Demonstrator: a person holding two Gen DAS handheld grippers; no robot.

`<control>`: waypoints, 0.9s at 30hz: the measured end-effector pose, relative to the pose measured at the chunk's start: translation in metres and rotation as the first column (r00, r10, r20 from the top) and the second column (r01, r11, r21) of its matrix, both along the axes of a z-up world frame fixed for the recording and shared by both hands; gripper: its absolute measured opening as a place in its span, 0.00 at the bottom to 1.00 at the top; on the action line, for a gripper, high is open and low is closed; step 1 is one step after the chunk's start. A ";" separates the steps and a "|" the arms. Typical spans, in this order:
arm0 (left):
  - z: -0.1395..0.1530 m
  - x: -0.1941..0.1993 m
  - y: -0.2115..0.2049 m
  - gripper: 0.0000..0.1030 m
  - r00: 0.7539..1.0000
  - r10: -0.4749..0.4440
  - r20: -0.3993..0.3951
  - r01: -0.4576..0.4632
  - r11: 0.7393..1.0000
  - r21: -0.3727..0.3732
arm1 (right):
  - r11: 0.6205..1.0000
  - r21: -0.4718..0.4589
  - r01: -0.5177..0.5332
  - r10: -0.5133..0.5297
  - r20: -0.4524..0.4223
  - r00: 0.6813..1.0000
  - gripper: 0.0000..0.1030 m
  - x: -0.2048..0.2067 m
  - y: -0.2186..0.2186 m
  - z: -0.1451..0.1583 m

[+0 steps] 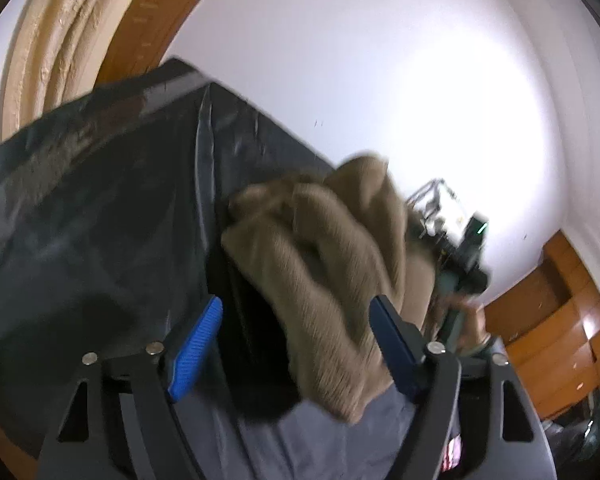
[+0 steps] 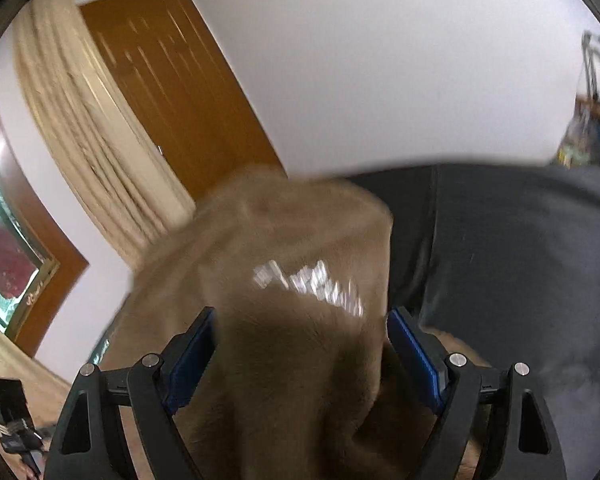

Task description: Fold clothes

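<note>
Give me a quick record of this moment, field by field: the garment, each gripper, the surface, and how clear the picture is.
garment: tan knit garment, bunched, with a pale printed patch
left gripper: open, garment between its blue pads
right gripper: open, garment draped between its pads
surface: dark cloth-covered surface under and beside the garment
background: white wall, cream curtain, brown wooden door
image quality: motion blur in both views

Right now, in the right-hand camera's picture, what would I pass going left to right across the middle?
Window → cream curtain → wooden door → tan garment → dark cloth.
</note>
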State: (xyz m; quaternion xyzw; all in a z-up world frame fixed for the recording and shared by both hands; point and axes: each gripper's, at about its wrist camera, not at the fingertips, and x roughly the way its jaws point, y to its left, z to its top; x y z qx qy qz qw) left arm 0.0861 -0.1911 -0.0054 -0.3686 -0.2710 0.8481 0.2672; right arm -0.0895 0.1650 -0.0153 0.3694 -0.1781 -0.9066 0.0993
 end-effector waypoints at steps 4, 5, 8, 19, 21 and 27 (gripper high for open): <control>0.008 -0.025 0.009 0.78 1.000 0.008 0.016 -0.008 1.000 -0.012 | 1.000 0.001 -0.032 0.031 0.032 0.999 0.37 0.002 -0.007 -0.022; 0.009 -0.032 0.010 0.78 1.000 0.003 0.030 -0.003 1.000 -0.011 | 0.999 0.021 -0.033 0.032 0.031 0.999 0.35 0.006 -0.008 -0.024; 0.010 -0.052 0.019 0.78 0.997 -0.048 0.060 0.046 0.999 0.025 | 0.993 0.114 -0.030 0.028 0.022 0.999 0.33 0.025 -0.011 -0.026; -0.008 -0.162 0.106 0.85 0.966 -0.215 0.144 0.218 0.976 -0.002 | 0.979 0.205 0.009 -0.003 -0.033 0.999 0.34 0.064 -0.010 -0.040; -0.015 -0.169 0.118 0.85 0.956 -0.239 0.171 0.250 0.967 -0.042 | 0.985 0.174 0.011 -0.004 -0.041 0.999 0.38 0.062 -0.005 -0.043; -0.034 -0.173 0.141 0.43 0.938 -0.254 0.236 0.291 0.947 -0.139 | 0.998 0.070 -0.001 0.004 -0.053 0.999 0.45 0.062 0.013 -0.049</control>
